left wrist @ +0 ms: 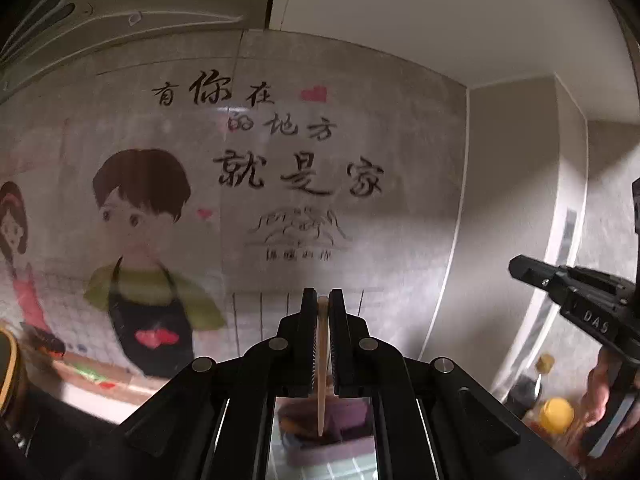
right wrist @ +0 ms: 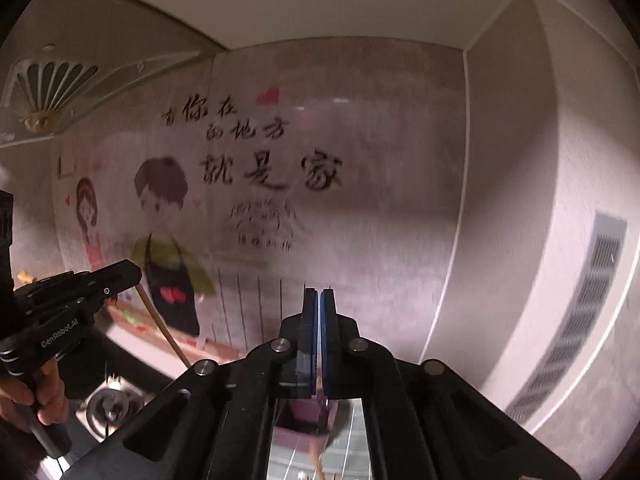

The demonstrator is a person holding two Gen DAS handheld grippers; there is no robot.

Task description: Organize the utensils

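Note:
My left gripper [left wrist: 322, 300] is shut on a thin wooden chopstick [left wrist: 322, 360] that stands upright between its fingers, held up in the air in front of the kitchen wall. In the right wrist view the left gripper [right wrist: 132, 270] is at the left, with the chopstick [right wrist: 162, 326] slanting down below it. My right gripper [right wrist: 319, 294] is shut with nothing between its blue pads; it also shows at the right of the left wrist view [left wrist: 520, 266].
A wall [left wrist: 360, 160] with a cartoon couple and black lettering fills the background. Bottles with yellow caps [left wrist: 556, 414] stand at lower right. A gas burner [right wrist: 110, 404] is at lower left. A vent grille [right wrist: 580, 320] is on the right wall.

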